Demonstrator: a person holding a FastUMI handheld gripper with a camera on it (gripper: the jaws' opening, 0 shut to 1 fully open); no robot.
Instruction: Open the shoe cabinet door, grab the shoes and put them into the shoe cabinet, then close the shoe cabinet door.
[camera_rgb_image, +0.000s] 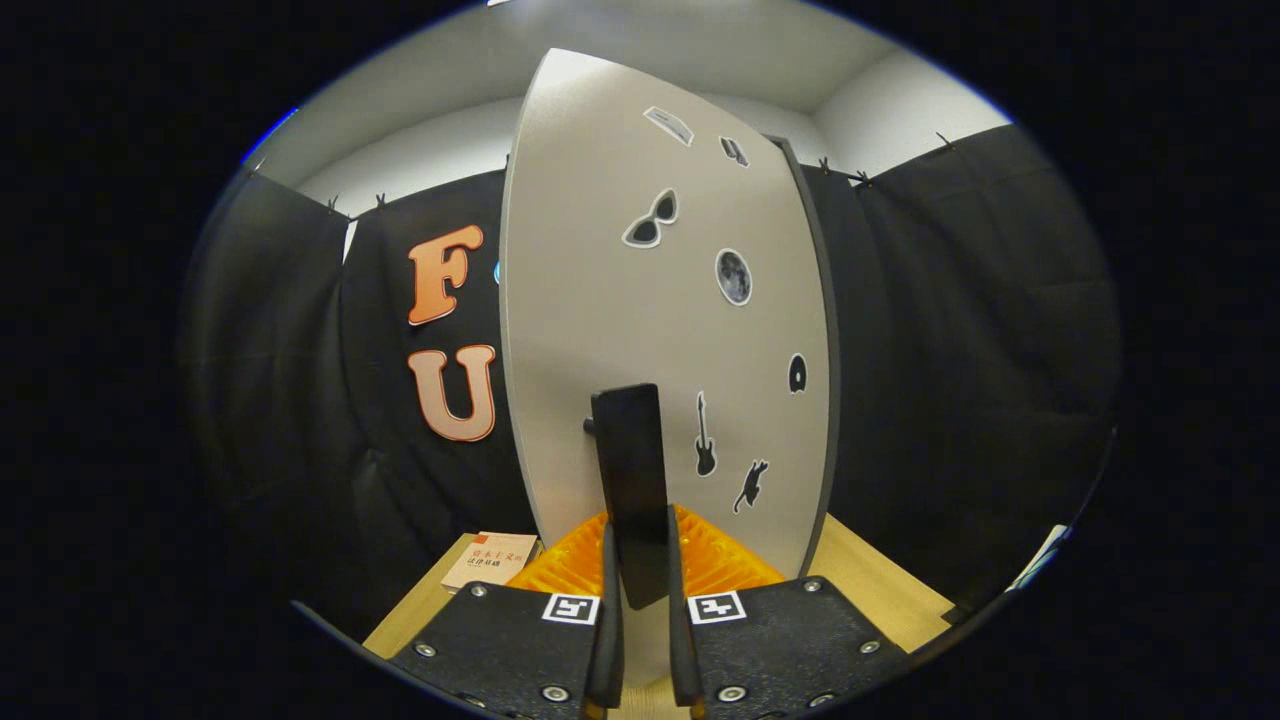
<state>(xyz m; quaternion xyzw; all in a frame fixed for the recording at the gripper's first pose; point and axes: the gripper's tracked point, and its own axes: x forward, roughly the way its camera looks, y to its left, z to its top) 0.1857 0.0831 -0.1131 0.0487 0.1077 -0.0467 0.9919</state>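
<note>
The gripper (640, 560) is clenched on the flat black handle (630, 470) of the smooth grey, sticker-dotted cabinet door (620, 320), above a wooden table (870, 590).

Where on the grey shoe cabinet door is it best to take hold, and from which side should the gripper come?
Grip the dark flat handle standing out from the grey sticker-covered cabinet door, coming straight at the door face. The handle is a thin upright plate, so the gripper closes on its two flat sides, as its fingers appear to now.
</note>
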